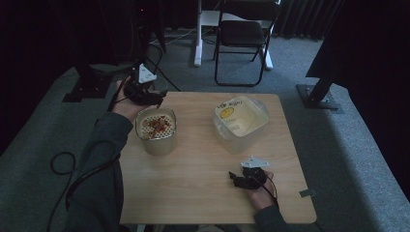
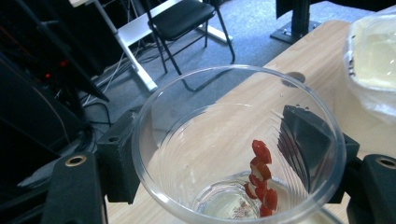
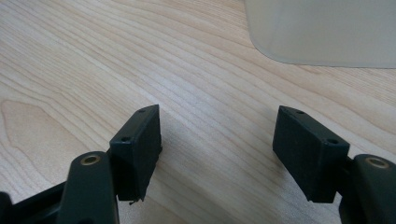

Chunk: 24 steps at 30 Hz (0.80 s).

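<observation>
A clear plastic cup (image 2: 238,144) sits clamped between the two black jaws of the left gripper (image 2: 229,158), one jaw pressed to each side of its wall. The left gripper view looks down into it: a string of red berry pieces (image 2: 261,177) clings to the inner wall above a little pale liquid at the bottom, too small to count exactly. In the high view that detail is lost; there the left gripper (image 1: 141,89) is at the table's far left corner, just behind a cylindrical container (image 1: 155,130) whose top is a perforated strainer holding reddish-brown bits (image 1: 155,124).

The high view shows two vessels standing on the wooden table (image 1: 203,193): that strainer container and, to its right, one translucent plastic tub (image 1: 240,123) of pale yellowish liquid with a yellow label. The tub's edge also shows at the upper right of the left gripper view and at the top of the right gripper view.

The right gripper (image 3: 217,149) rests low over bare tabletop near the person's side, its jaws spread wide with nothing between them. One black folding chair (image 1: 241,38) stands on the grey carpet beyond the table.
</observation>
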Tool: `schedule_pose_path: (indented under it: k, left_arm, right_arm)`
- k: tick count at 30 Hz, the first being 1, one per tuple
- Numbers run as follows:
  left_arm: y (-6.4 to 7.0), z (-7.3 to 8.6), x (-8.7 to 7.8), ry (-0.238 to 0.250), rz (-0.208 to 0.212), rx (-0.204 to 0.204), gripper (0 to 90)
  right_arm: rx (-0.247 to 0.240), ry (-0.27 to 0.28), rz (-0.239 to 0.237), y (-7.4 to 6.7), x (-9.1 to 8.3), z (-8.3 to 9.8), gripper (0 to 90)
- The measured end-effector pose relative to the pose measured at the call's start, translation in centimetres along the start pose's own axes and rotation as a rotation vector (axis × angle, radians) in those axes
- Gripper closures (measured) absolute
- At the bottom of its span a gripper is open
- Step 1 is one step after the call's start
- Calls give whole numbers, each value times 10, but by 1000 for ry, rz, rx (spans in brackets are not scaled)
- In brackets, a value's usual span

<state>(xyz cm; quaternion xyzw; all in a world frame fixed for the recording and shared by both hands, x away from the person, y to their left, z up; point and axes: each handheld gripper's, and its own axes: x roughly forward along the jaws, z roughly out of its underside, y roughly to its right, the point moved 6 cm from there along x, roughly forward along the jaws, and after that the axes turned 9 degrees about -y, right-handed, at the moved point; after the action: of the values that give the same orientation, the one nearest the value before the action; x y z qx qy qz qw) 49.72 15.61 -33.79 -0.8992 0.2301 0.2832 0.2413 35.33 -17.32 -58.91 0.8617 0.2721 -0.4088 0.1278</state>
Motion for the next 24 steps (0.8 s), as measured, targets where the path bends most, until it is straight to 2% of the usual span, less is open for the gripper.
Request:
schedule_pose_path:
  k: [12, 18, 24]
  left_arm:
    - [18, -19, 11, 34, 31, -13, 274]
    - [28, -25, 17, 34, 36, 15, 272]
    - [34, -29, 23, 44, 51, 5, 269]
  right_arm:
    - [2, 0, 1, 0, 0, 0, 320]
    - [2, -1, 1, 0, 0, 0, 320]
    - [5, -1, 1, 0, 0, 0, 320]
